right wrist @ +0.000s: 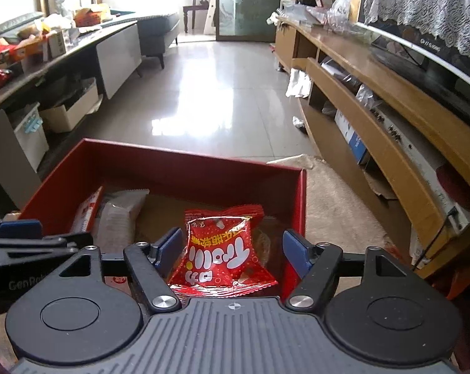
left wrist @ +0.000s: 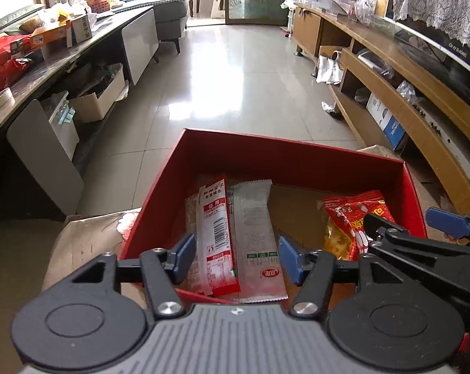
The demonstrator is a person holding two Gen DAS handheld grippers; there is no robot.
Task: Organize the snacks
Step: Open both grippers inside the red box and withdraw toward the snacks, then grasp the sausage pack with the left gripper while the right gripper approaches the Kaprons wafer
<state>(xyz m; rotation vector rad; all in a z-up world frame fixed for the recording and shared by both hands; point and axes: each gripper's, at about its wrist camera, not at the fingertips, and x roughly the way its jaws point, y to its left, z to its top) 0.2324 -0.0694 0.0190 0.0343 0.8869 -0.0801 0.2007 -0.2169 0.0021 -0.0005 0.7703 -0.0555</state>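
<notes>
1. Jaws of our left gripper (left wrist: 235,257) stand part open, holding nothing; the long packets (left wrist: 235,243) lie flat below, between them, long axis running away from us.
2. Our right gripper (right wrist: 231,249) has wide, empty jaws; the red candy bag (right wrist: 224,254) lies between and below them.
3. Both snacks rest inside the red box (left wrist: 266,159); we judge each hand nearer to its own snack.
</notes>
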